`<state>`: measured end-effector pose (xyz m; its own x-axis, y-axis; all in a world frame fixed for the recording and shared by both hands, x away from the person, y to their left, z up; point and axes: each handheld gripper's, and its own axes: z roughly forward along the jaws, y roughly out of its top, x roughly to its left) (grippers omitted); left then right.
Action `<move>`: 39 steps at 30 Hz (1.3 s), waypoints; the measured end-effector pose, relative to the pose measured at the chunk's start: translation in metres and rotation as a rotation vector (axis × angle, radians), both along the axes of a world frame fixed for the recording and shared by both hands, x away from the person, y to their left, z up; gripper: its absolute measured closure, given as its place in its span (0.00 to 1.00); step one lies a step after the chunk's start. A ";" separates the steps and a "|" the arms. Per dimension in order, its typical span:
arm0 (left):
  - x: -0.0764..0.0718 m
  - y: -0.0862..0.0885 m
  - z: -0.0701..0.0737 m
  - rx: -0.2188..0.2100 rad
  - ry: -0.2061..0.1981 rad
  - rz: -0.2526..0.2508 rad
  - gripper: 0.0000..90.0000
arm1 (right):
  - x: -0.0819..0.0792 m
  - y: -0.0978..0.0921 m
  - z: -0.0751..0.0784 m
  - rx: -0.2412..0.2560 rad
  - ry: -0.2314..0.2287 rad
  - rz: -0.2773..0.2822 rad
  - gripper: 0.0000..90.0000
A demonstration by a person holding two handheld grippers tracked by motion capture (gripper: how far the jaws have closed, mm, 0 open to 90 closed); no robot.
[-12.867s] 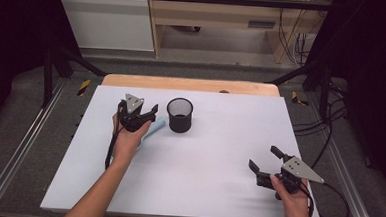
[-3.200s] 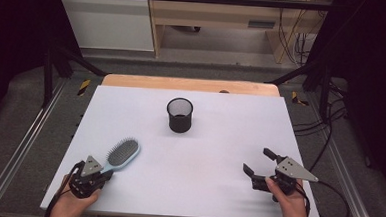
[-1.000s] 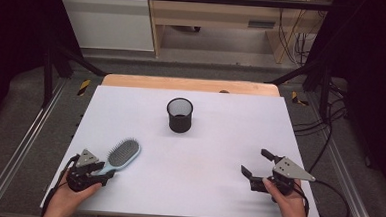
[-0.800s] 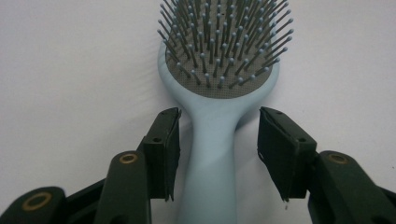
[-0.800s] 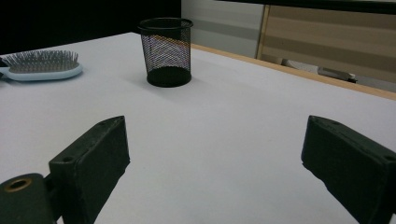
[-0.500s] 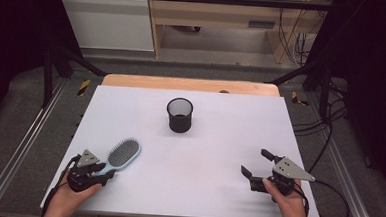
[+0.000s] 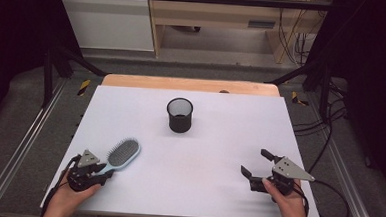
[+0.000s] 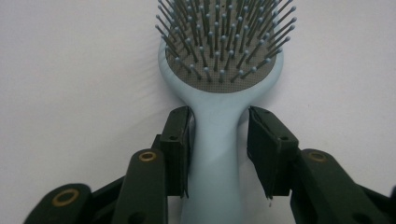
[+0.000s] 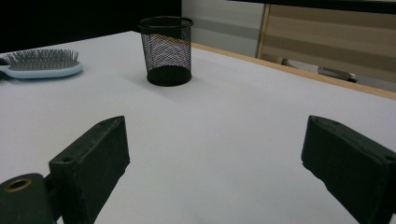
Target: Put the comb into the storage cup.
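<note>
Left tongs parted, gap beside hairbrush handle; right tongs spread wide, empty.

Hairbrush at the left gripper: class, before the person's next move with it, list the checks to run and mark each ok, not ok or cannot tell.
1. Handle of the hairbrush lies between the jaws of the left gripper: ok.
2. Jaws closed firmly on the handle: not ok; one pad touches, and a gap shows on the other side.
3. Brush lies flat on the table, bristles up: ok.
4. Mesh cup stands upright and apart from the brush: ok.
5. Right gripper is open, holds nothing and is far from the brush: ok.
6. Cup empty: cannot tell for sure; nothing shows inside.
</note>
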<state>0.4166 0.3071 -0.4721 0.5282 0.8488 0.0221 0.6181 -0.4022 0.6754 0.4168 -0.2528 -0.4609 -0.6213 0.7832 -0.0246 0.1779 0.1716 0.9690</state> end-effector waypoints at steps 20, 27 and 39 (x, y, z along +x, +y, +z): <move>0.001 -0.002 0.001 -0.006 0.005 0.011 0.77 | 0.000 0.000 0.000 0.000 0.000 0.002 0.09; 0.001 -0.002 0.004 -0.040 -0.023 0.014 0.77 | 0.000 0.000 0.000 -0.001 -0.001 0.003 0.09; 0.001 -0.003 0.005 -0.025 -0.023 0.012 0.77 | 0.000 0.001 0.000 -0.004 0.000 0.004 0.09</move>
